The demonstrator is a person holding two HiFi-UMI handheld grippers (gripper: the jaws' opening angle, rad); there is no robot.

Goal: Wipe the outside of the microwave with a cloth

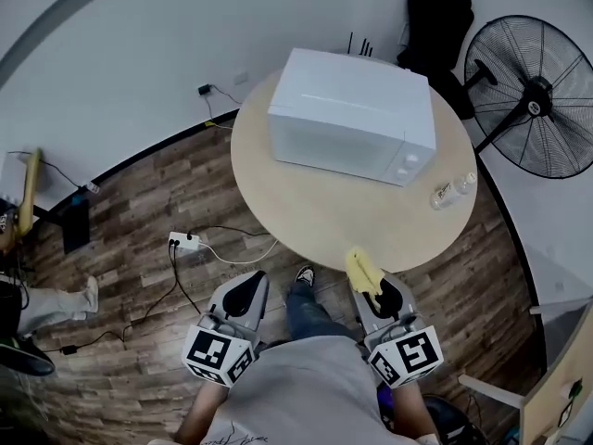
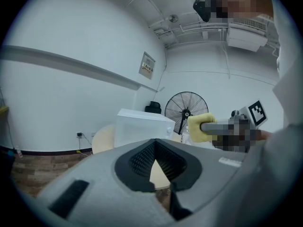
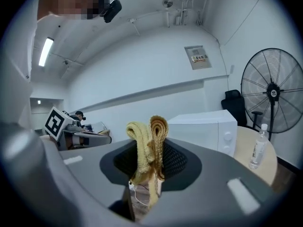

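While short of the table (image 1: 306, 216):
Right gripper (image 1: 378, 291): clamped on cloth (image 1: 361, 269); microwave (image 1: 352, 114) ahead, slightly left.
Left gripper (image 1: 246, 291): closed, empty.

We wear a grey T-shirt (image 1: 306, 392) at six o'clock in the head view, with blue jeans (image 1: 306, 315) and a black-and-white shoe (image 1: 304, 274) just beyond. Our left gripper (image 1: 245, 292) at seven and right gripper (image 1: 382, 295) at five are grey, with black ribbed pads (image 2: 142, 157) and black-and-white marker cubes (image 1: 220, 355).
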